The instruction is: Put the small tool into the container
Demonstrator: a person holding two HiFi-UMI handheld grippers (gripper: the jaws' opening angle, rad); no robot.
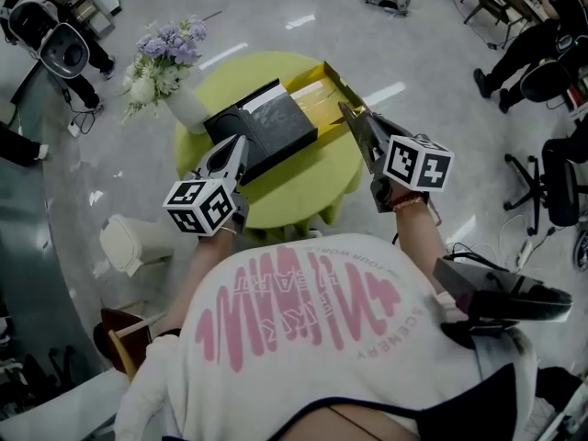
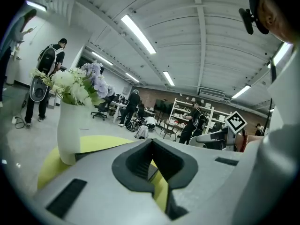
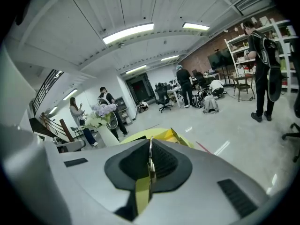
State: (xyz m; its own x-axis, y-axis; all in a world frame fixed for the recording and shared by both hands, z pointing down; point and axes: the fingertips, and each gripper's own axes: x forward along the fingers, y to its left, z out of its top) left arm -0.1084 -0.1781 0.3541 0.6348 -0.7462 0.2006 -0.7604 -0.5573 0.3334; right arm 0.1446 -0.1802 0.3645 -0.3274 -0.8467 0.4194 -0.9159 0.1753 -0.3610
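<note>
Head view looks down on a round yellow-green surface (image 1: 294, 191) ringed by open pale grey floor (image 1: 276, 16); its near part is bare, a black rectangular box (image 1: 285, 141) lies across its middle touching an open yellow cardboard carton (image 1: 317, 95) that reaches the far right rim, and a white vase of flowers (image 1: 188, 110) stands at the left rim. Over the box's near left end hovers the left gripper (image 1: 241, 143), fingers (image 2: 136, 161) parted and empty. By the carton's right wall the right gripper (image 1: 349, 113) has its fingers (image 3: 166, 165) closed on a thin metal small tool (image 3: 150, 163), held edge-on.
</note>
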